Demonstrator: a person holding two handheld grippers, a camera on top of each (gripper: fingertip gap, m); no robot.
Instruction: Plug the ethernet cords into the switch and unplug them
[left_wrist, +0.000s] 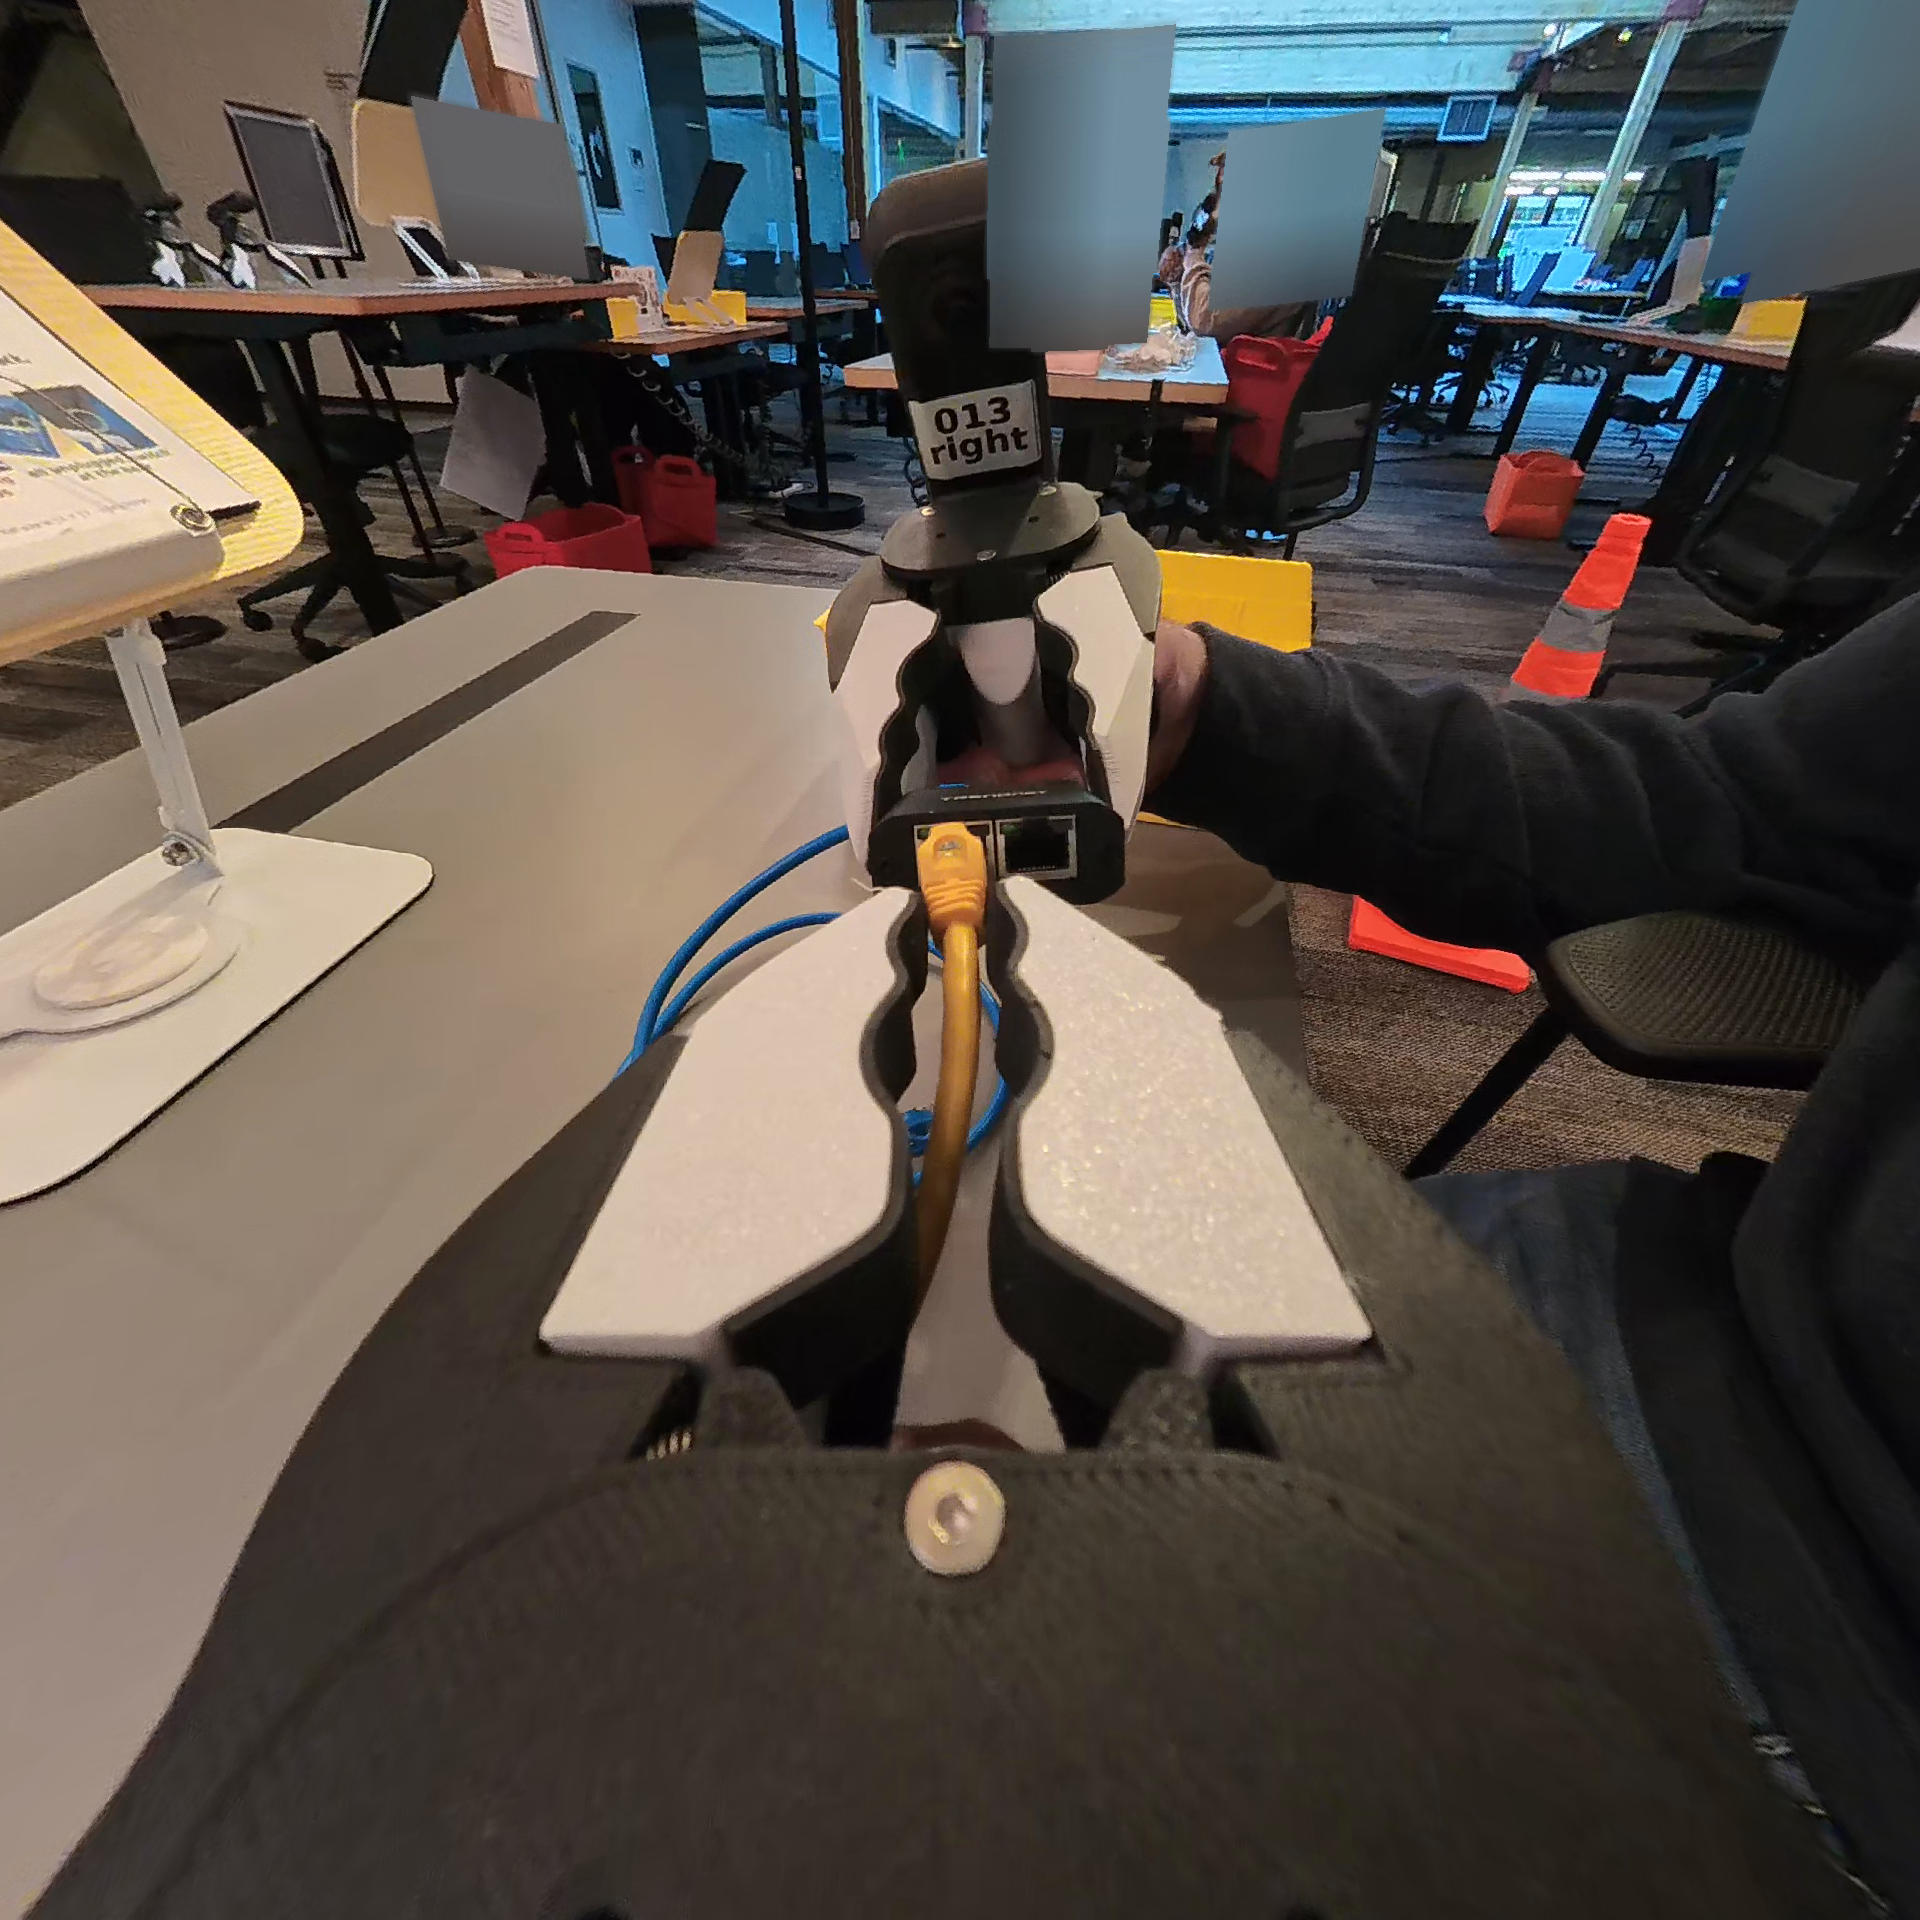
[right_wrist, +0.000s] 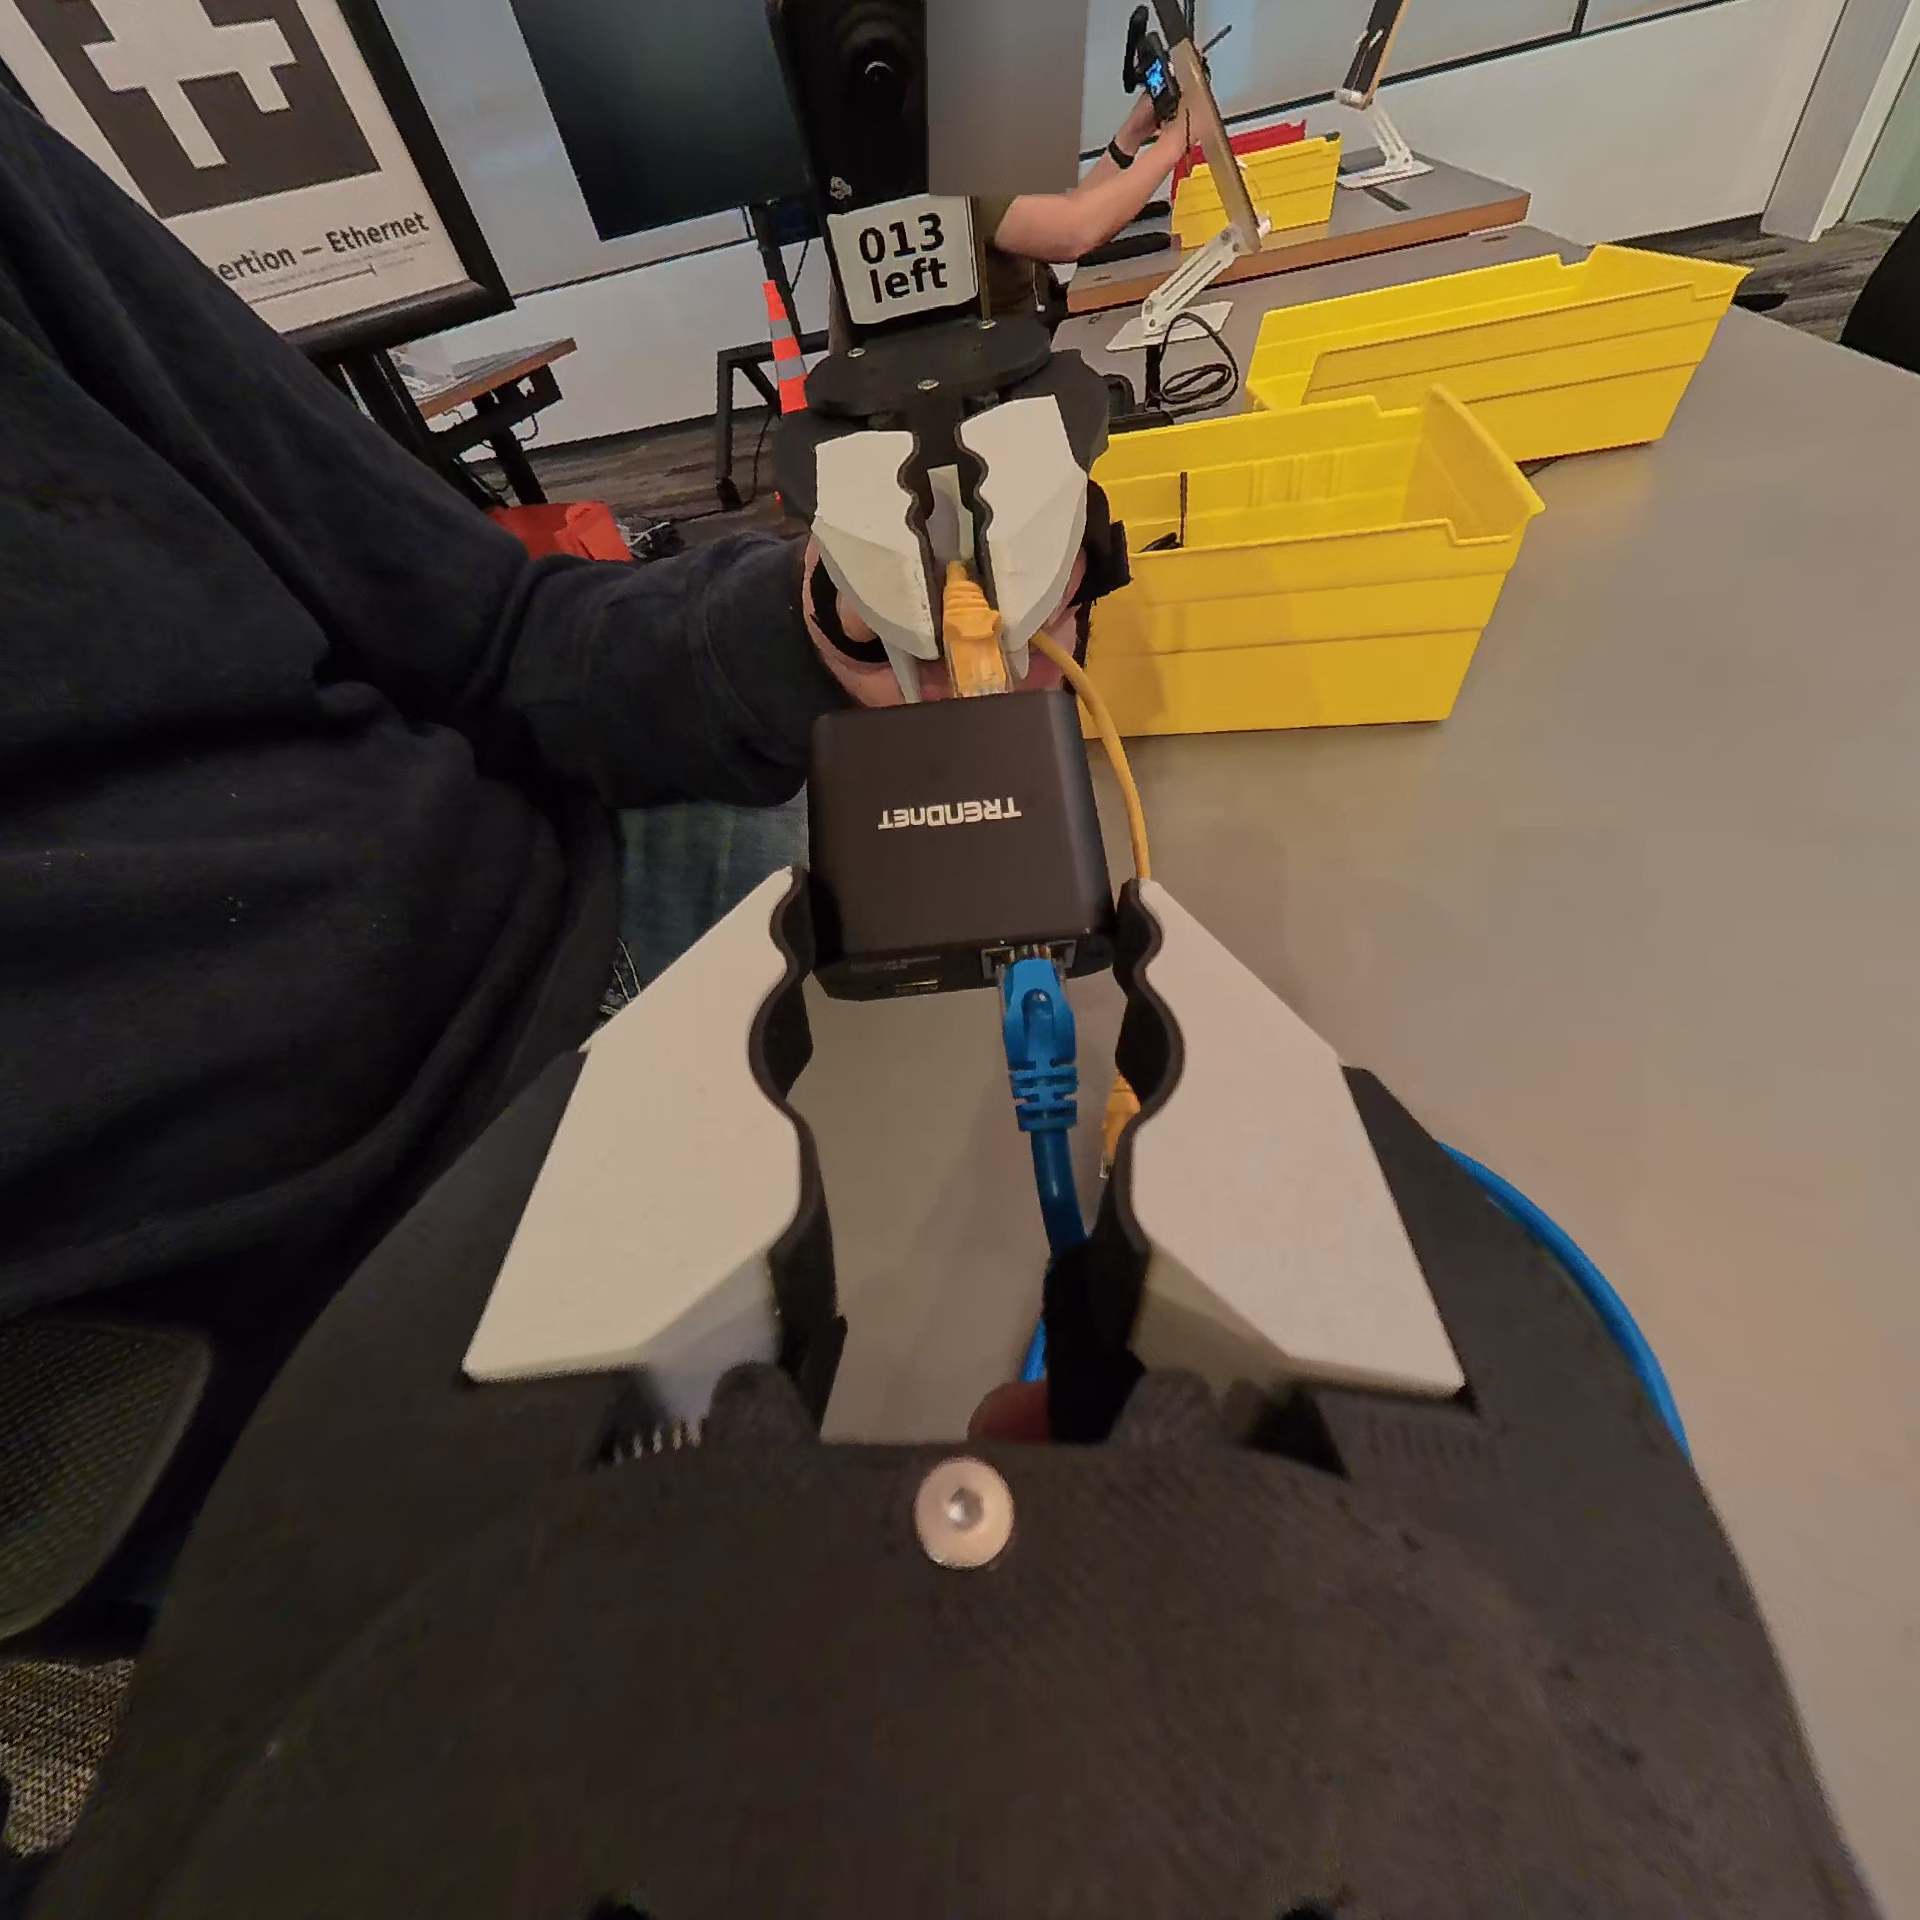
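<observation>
A black switch is held above the grey table between my right gripper's fingers, which are shut on its sides. A blue ethernet cord is plugged into the port on its near face. My left gripper is shut on the boot of a yellow ethernet cord, whose plug sits in the left port of the switch; the port to its right is empty. The right gripper faces me there. The left gripper shows in the right wrist view.
Two yellow bins stand on the table beyond the switch. The blue cord's coil lies on the table. A white stand with a board is at the left. An orange cone and chairs stand on the floor. My hands' fingertips stand some 6 centimeters from each other.
</observation>
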